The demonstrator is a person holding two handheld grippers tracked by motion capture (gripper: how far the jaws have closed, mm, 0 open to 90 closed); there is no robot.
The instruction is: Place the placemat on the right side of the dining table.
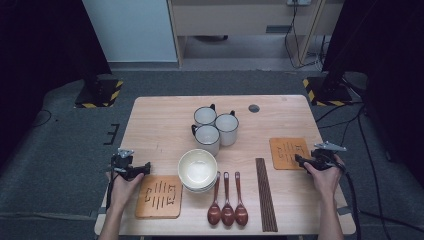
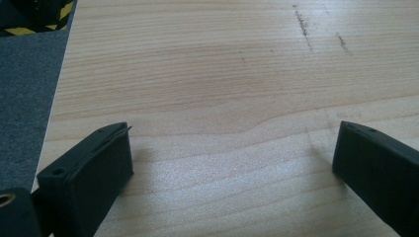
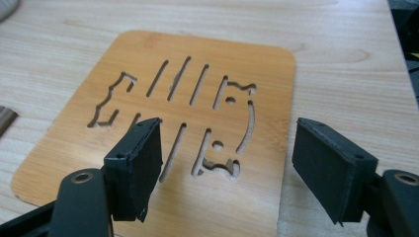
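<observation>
My right gripper hovers low over the right-hand wooden mat, a cut-out board near the table's right edge. Its jaws stand wide apart and nothing is between them. My left gripper sits at the table's left edge, just above a second wooden mat. That one is open too, with bare table between its jaws. A person's hand holds each gripper.
Three white mugs cluster at the centre back. A stack of cream bowls stands in front of them. Three brown spoons and a bundle of dark chopsticks lie toward the front. Grey carpet surrounds the table.
</observation>
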